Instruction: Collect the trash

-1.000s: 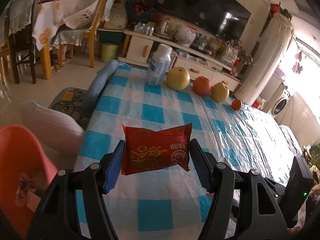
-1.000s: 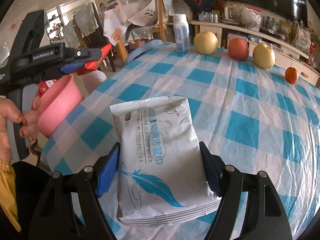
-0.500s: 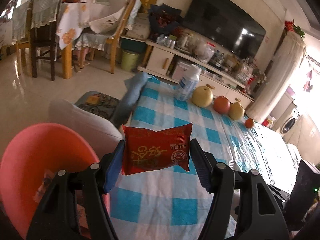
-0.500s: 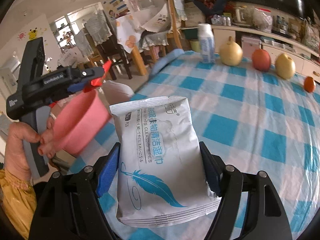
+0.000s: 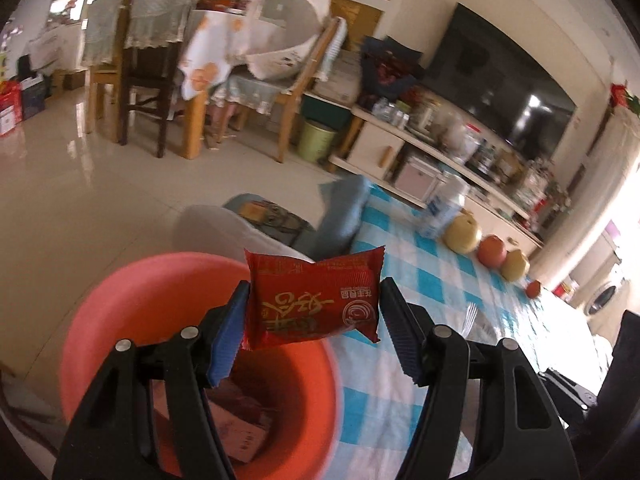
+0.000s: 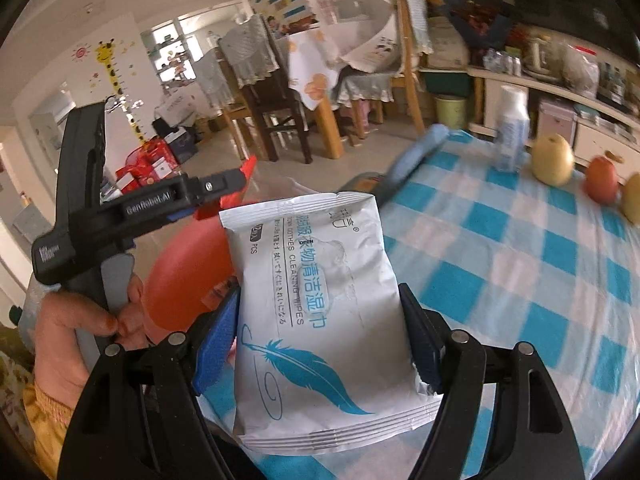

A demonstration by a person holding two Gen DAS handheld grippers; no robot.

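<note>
Gripping one red snack packet [image 5: 314,306]: left gripper [image 5: 312,328]; right gripper [image 6: 320,336] clamps one wipes pack [image 6: 320,300]; one pink basin [image 5: 120,304].

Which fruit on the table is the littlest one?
The small orange fruit at the far end of the row. The two yellow pears and the red apple between them all look bigger.

A blue-and-white checked cloth [image 5: 404,264] covers the surface. Along its far edge stand a white plastic bottle [image 5: 442,210], a yellow pear [image 5: 462,234], a red apple [image 5: 493,251], a second yellow pear [image 5: 515,266] and a small orange [image 5: 533,289] in a row. Beyond, a dark television [image 5: 496,84] sits above a white cabinet [image 5: 376,152], with a green bin [image 5: 316,140] beside wooden chairs [image 5: 148,80] on the tiled floor [image 5: 80,200].
</note>
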